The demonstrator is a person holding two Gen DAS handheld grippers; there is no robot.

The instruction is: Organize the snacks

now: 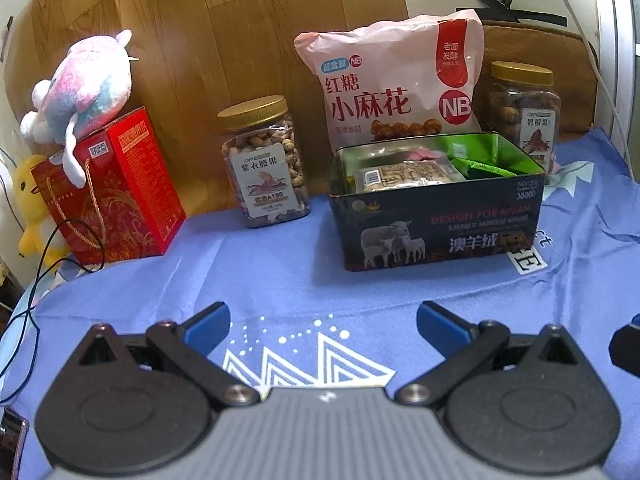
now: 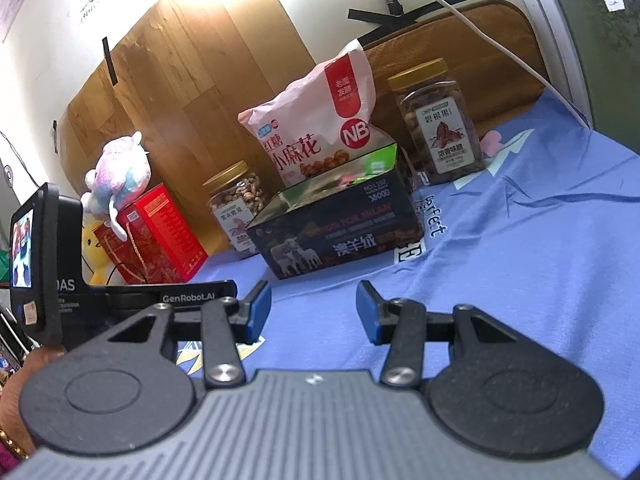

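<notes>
Tin [image 1: 440,232] lettered "DESIGN FOR MILAN"

My left gripper [image 1: 323,330] and right gripper [image 2: 314,312] look the same: black linkage arms, silver screws, blue pads [image 1: 208,330]. Ribbed grey body behind. White GenRobot.AI lettering [image 2: 189,298] on the left one's side.

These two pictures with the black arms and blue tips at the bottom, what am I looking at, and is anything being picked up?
Each picture comes from a camera on a hand-held tool that a person carries, one per hand. The left tool and right tool are both open and hold nothing. Ahead, on a blue cloth, an open dark tin holds small snack packets. Behind it stands a pink snack bag, with a gold-lidded nut jar on either side, the other here. At far left a plush toy sits on a red box.
</notes>
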